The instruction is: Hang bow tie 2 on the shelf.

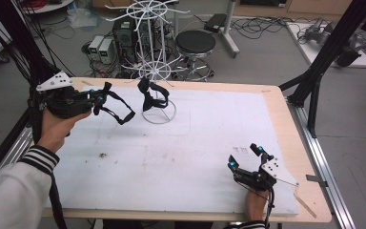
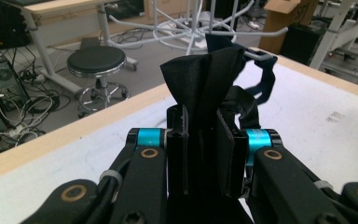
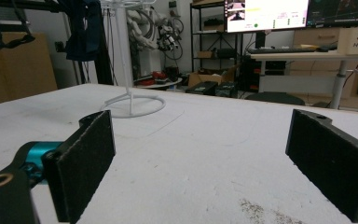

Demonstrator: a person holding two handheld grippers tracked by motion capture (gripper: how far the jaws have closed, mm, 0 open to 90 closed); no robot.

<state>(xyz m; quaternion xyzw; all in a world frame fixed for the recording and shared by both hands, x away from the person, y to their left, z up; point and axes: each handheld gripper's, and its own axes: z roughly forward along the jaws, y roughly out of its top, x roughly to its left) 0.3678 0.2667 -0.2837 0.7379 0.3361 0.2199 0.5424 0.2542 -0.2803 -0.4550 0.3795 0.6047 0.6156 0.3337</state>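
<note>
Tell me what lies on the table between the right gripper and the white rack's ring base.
Nothing: in the high view the white mat is bare between the right gripper and the ring base. The right gripper view shows the same.

Obstacle: white wire rack (image 1: 153,67) standing at the desk's (image 1: 209,143) far edge, a black strap (image 1: 150,98) hanging on it. Free room: open desk surface between rack and right hand-held gripper (image 1: 245,155).

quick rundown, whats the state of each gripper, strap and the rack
left gripper: shut on a black strap, held above the table
black strap: pinched at one end, loop hanging free
second strap: hung on the rack
white wire rack: upright
right gripper: open, low over the table
</note>
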